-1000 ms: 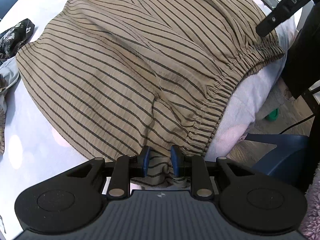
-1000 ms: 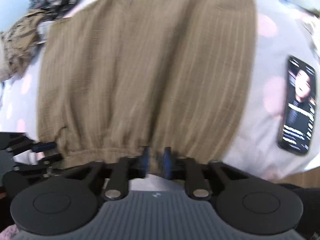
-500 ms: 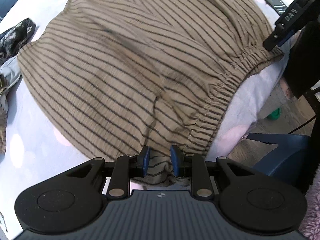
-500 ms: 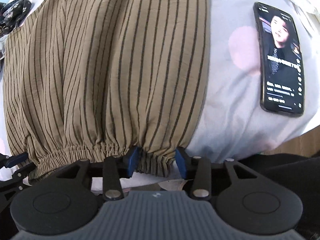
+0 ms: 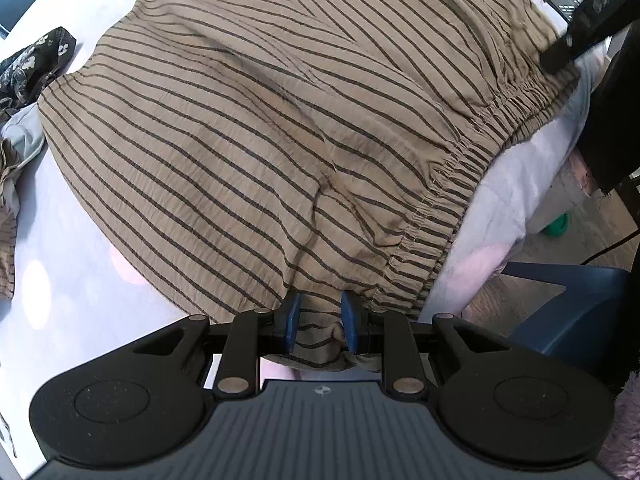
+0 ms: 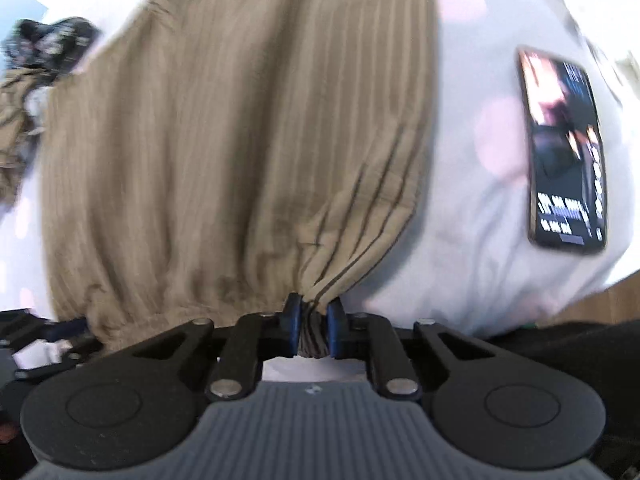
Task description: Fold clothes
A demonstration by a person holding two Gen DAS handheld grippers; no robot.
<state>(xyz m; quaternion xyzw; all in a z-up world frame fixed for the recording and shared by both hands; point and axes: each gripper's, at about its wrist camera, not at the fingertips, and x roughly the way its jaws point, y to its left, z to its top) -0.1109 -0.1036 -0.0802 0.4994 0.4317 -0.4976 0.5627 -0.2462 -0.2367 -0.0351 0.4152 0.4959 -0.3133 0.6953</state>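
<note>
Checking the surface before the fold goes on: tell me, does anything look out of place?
Yes: a phone with its screen lit lies on the white cover, right of the striped garment and apart from it. It is not laundry and could get swept in a fold. Loose dark and striped clothes are heaped at the far left.

The desk (image 5: 72,292) wears a pale cloth with faint pink dots. Striped shorts (image 5: 280,140) lie spread across it, waistband at the near edge. A phone (image 6: 564,152) lies face up to their right; at far left sits what looks like crumpled clothes (image 5: 32,64).
</note>
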